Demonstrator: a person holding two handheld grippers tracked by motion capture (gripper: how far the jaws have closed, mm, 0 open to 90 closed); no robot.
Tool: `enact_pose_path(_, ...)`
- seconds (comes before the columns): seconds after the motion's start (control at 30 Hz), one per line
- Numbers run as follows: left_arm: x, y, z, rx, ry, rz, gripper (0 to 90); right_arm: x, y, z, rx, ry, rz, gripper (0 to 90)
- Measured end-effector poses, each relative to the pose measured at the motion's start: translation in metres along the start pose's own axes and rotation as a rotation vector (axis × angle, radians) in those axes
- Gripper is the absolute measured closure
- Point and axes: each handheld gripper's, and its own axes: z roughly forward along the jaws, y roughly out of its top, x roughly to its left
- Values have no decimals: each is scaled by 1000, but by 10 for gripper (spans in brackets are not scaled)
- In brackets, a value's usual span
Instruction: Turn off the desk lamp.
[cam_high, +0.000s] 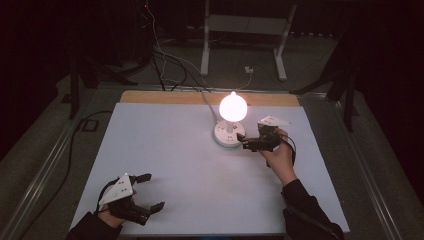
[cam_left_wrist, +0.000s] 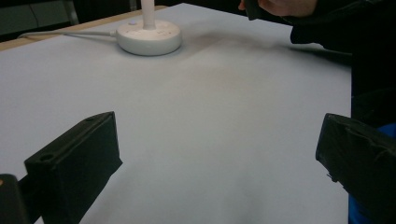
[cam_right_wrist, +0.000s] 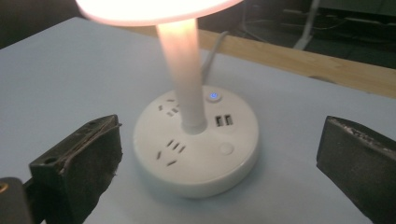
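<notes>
Right gripper view shows us our right gripper (cam_right_wrist: 219, 154) spread wide, gripping nothing, the lit lamp's round socket base (cam_right_wrist: 196, 154) just ahead between its jaws; our left gripper (cam_high: 148, 191) gapes empty, well apart from that base.

The lamp's glowing shade (cam_high: 233, 106) is so blown out in the high view you can't make out its shape or edges, and in the right gripper view it's chopped off at 12 o'clock. The markings on the round base (cam_right_wrist: 196, 144) are too small to read. In the left gripper view the person's hand (cam_left_wrist: 280, 6) is cut off at 1 o'clock.
</notes>
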Motion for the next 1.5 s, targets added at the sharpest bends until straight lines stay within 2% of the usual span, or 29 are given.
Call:
enact_pose_path(0.1,0,0,0,-3,-2,-2,4,-2,0,5,6,-11,4,21)
enact_pose_path(0.13,0,0,0,-2,-1,-2,4,-2,0,6,11,-19,9,89)
enact_pose_path(0.17,0,0,0,-1,0,-1,4,-3,0,7,20,-37,15,124)
enact_pose_path(0.27,0,0,0,-3,-2,0,4,-4,-1,10,24,-39,35,199)
enact_pose_path(0.3,0,0,0,-3,-2,-2,4,-4,-1,11,28,-44,41,244)
enact_pose_path(0.33,0,0,0,-1,-1,-1,4,-5,-1,13,30,-57,48,330)
enact_pose_path(0.37,0,0,0,0,0,0,4,-5,0,14,30,-65,43,366)
enact_pose_path(0.4,0,0,0,0,-1,0,4,-5,0,14,30,-65,43,366)
enact_pose_path(0.43,0,0,0,-3,-2,1,4,-5,0,16,35,-84,34,457)
enact_pose_path(0.47,0,0,0,-5,-2,-1,4,-6,0,17,32,-92,34,495)
enact_pose_path(0.5,0,0,0,-4,-2,-1,4,-6,0,17,32,-92,34,495)
enact_pose_path(0.6,0,0,0,-1,-1,0,4,-6,1,20,37,-105,38,635)
enact_pose_path(0.63,0,0,0,-4,-2,0,4,-6,1,20,37,-105,38,635)
enact_pose_path(0.87,0,0,0,-3,-1,-2,4,-6,2,25,47,-109,31,826)
enact_pose_path(0.9,0,0,0,-1,0,-1,4,-7,2,27,63,-108,38,893)
enact_pose_path(1.03,0,0,-1,-3,-1,-1,4,-7,1,29,70,-102,36,900)
enact_pose_path(1.13,0,0,-1,-1,1,-1,4,-7,0,31,83,-90,56,900)
enact_pose_path(1.37,0,0,0,0,1,-1,4,-1,-5,39,100,-90,22,900)
enact_pose_path(1.4,0,0,-1,-3,0,-1,4,0,-6,41,98,-93,-1,900)
enact_pose_path(1.5,0,0,0,-1,1,-1,4,1,-7,42,93,-87,0,900)
